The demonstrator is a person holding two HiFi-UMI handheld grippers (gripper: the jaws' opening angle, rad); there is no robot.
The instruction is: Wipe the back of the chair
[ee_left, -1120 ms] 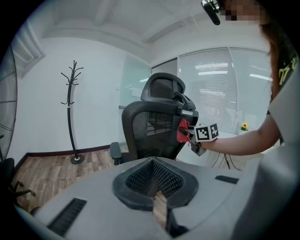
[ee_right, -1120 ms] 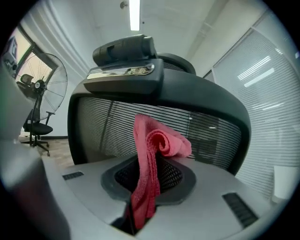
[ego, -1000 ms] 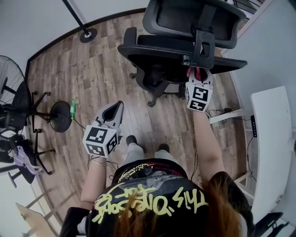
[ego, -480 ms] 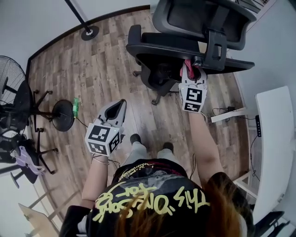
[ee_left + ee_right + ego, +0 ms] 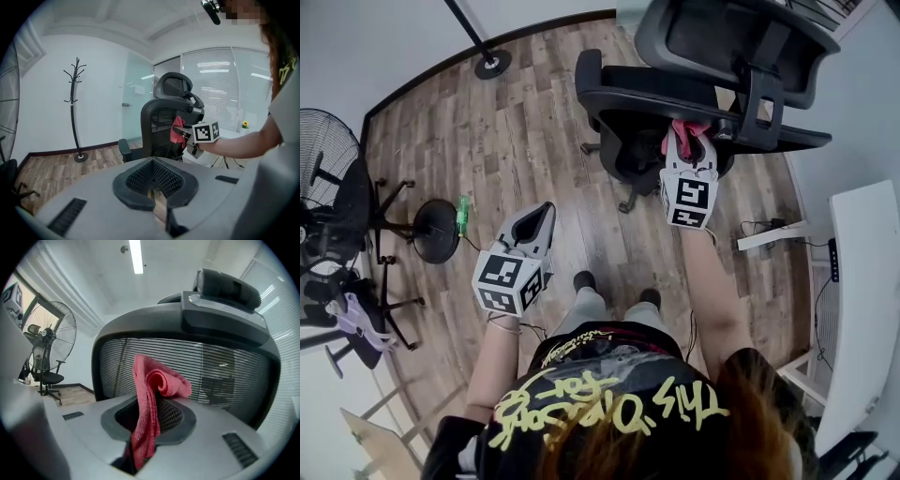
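Wood-plank floor [image 5: 506, 141] below, pale walls around. Since a second ago, drifted toward 1 o'clock in the head view: black chair [image 5: 675, 89], right gripper [image 5: 687, 142] alongside. Jaws clamped on a rolled pink-red terry cloth [image 5: 150, 394], close before the ribbed mesh back [image 5: 211, 366]. At 8 o'clock, left gripper [image 5: 540, 217], jaws closed, empty.

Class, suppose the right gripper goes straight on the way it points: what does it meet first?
Most likely the chair back: its mesh fills the view ahead of the right gripper, and the pink cloth it holds would touch first.
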